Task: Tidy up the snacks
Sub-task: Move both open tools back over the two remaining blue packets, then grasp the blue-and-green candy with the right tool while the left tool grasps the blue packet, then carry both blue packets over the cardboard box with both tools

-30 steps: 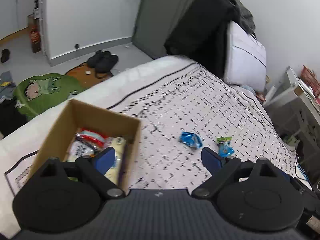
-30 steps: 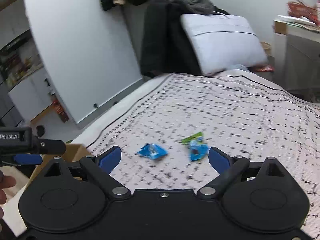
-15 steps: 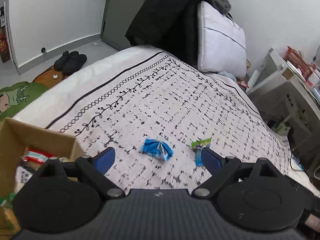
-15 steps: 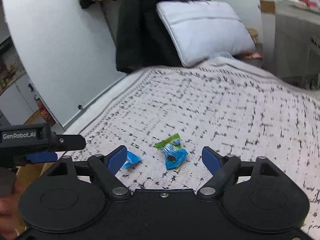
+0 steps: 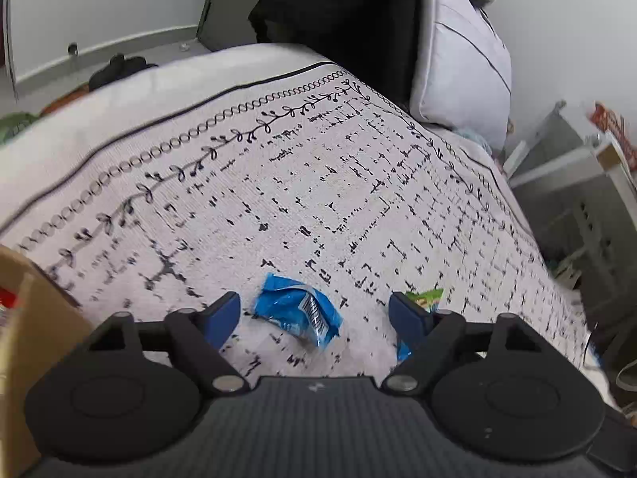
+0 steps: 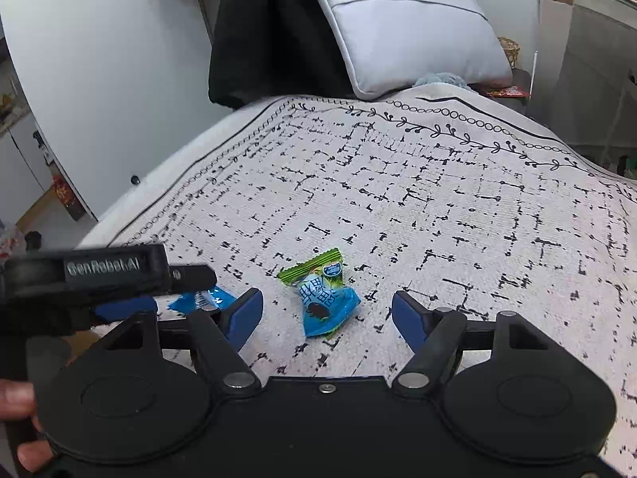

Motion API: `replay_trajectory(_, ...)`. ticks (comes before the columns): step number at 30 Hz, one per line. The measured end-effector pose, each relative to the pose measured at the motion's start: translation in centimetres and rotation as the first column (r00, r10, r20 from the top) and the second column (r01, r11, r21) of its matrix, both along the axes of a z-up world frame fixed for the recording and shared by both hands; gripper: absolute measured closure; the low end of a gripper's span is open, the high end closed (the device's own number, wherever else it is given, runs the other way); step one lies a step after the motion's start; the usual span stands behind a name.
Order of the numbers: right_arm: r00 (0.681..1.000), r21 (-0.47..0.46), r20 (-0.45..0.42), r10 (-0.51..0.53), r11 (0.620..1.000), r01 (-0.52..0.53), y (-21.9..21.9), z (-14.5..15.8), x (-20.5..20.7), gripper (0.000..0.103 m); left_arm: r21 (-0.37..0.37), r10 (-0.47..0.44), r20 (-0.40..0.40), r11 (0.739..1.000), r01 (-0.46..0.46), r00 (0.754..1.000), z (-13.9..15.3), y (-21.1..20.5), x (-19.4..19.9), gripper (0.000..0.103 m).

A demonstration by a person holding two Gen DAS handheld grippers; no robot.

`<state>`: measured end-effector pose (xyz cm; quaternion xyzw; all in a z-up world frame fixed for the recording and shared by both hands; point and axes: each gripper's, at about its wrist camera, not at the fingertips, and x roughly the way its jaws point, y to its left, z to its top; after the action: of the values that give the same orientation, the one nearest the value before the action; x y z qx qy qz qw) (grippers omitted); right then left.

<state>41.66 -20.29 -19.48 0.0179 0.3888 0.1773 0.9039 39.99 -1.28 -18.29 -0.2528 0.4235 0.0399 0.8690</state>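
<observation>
Left tool closing around blue packet, cardboard box beside

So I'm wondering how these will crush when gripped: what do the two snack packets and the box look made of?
Blue packet: thin glossy plastic film, going by its crinkles and highlights. Green-and-blue packet: the same kind of shiny film, with a serrated sealed end. Box: plain brown cardboard, matte, seemingly stiff; only a corner shows.
</observation>
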Motion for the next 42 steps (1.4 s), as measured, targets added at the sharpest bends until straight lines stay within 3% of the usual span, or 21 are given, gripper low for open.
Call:
replay_trajectory(6,1.000,-0.057,-0.010,0.029,0.998,-0.030,1.5,-1.5,1.7,0.037,0.001,-0.015,-0.017,1.000,0.015,1.000,-2.5,0.3,0.7,0.029)
replay_trajectory(13,0.999,-0.112,-0.018,0.049,0.992,-0.051,2.5,-3.2,2.1,0.038,-0.010,-0.028,0.029,1.000,0.029,0.999,-3.2,0.4,1.2,0.031)
replay_trajectory(15,0.999,-0.119,-0.016,0.044,0.992,-0.046,2.6,-3.4,2.3,0.040,-0.014,-0.023,0.035,1.000,0.024,0.999,-3.4,0.5,1.2,0.037)
replay_trajectory(17,0.999,-0.120,-0.007,0.035,0.992,-0.036,2.6,-3.6,2.4,0.042,0.000,-0.012,0.022,1.000,0.012,1.000,-3.5,0.7,1.2,0.052)
replay_trajectory(18,1.000,-0.123,-0.001,0.030,0.992,-0.030,2.6,-3.6,2.5,0.044,-0.005,-0.005,0.021,1.000,0.005,1.000,-3.5,0.9,1.1,0.053)
replay_trajectory(20,1.000,-0.132,0.017,0.021,0.991,-0.019,2.6,-3.8,2.4,0.048,0.000,0.001,0.019,1.000,-0.001,1.000,-3.2,0.9,1.1,0.059)
replay_trajectory(22,0.999,-0.144,0.028,0.025,0.989,-0.021,2.9,-3.9,2.4,0.061,0.019,-0.006,0.022,1.000,0.005,1.000,-2.9,0.7,1.0,0.061)
replay_trajectory(25,0.999,-0.144,0.030,0.040,0.989,-0.035,3.1,-3.7,2.3,0.068,0.009,-0.015,0.025,1.000,0.014,1.000,-2.7,0.6,0.7,0.063)
replay_trajectory(33,0.998,-0.106,0.049,0.034,0.994,-0.029,2.9,-1.6,1.7,0.072,0.029,-0.020,0.047,0.999,0.019,0.999,-0.7,0.9,-0.3,0.066)
replay_trajectory(42,0.991,-0.081,0.112,0.071,0.995,-0.062,3.9,1.7,-1.4,0.073,0.049,0.003,0.119,0.999,-0.009,0.993,3.5,1.5,-3.1,0.066)
